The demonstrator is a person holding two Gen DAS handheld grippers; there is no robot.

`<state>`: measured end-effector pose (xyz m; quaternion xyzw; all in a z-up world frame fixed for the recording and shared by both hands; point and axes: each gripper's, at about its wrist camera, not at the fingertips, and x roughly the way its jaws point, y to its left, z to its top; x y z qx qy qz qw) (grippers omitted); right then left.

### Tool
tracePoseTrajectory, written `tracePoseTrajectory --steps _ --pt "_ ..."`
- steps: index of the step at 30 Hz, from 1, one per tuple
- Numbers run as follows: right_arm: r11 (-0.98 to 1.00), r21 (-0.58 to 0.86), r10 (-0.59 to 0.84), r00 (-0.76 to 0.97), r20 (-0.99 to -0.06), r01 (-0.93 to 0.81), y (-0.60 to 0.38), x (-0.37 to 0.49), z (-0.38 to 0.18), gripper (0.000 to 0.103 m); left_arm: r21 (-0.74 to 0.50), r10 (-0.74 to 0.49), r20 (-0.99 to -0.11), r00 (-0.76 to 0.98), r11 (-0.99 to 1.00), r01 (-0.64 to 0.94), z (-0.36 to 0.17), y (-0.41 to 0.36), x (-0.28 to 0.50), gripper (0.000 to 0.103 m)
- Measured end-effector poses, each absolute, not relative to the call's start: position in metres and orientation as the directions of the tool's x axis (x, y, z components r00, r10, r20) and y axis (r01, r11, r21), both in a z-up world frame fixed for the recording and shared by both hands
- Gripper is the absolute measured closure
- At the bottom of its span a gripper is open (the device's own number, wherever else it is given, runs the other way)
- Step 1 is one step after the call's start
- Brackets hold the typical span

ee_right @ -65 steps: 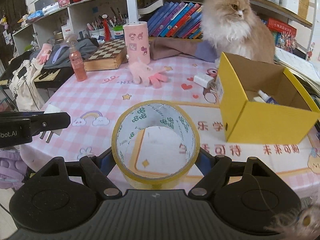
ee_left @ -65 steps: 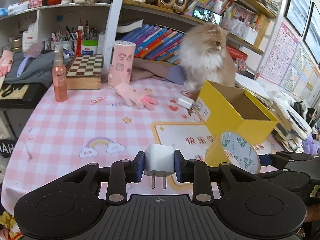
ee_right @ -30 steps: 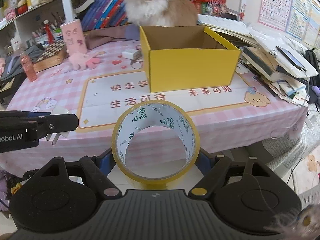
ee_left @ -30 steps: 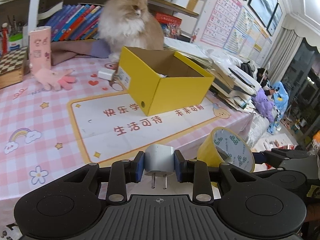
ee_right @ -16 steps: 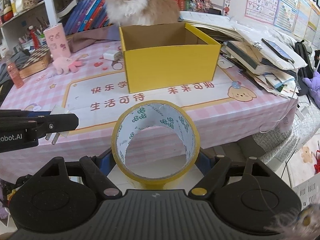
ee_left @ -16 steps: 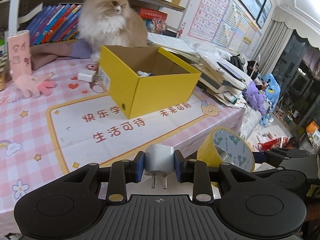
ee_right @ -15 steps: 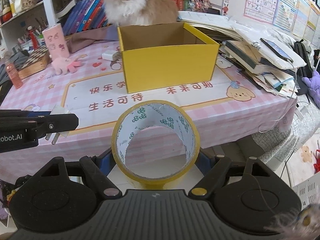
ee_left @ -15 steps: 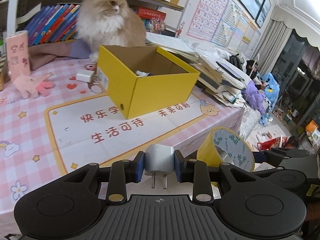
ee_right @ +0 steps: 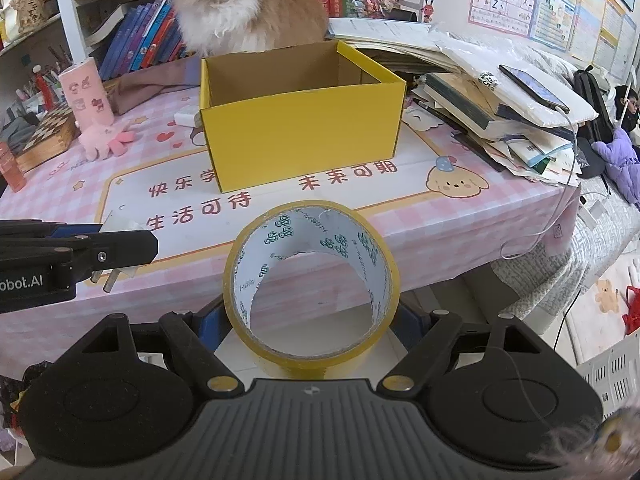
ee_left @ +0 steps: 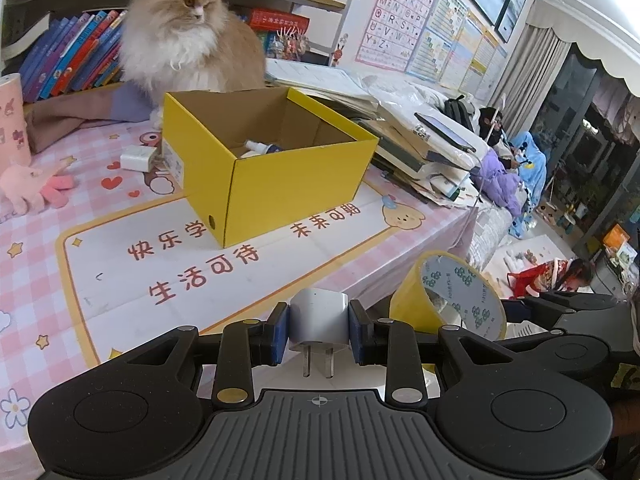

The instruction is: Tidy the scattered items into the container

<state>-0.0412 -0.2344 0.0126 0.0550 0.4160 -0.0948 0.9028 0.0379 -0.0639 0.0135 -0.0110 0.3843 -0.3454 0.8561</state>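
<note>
We are mid-carry: left tool (ee_left: 319,334) clenches a white plastic plug adapter (ee_left: 319,316), right tool (ee_right: 310,320) a yellow tape roll (ee_right: 311,284), both short of the open yellow cardboard box (ee_right: 300,120); next, lift over its rim and release.

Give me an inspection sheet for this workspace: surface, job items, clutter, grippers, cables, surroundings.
Surface: table under a pink checked cloth.
Job's things: open yellow box holding a small bottle; white charger and pink glove lie on the cloth.
Clutter: stacked books and papers with a phone on top; chessboard box.
Grippers: left gripper shut on a white plug adapter; right gripper shut on a tape roll.
Cables: white cable hangs off the table edge.
Surroundings: cat behind the box; bookshelf.
</note>
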Motion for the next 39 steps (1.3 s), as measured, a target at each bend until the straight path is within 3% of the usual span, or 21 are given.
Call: tracePoseTrajectory --steps 39 --pt "0.985 0.049 -0.062 0.597 -0.800 0.167 -0.304 0.022 -0.006 0.023 -0.271 -0.553 -0.690 0.467 0.796 0.542 0.001 -0.133 0.088 0.074"
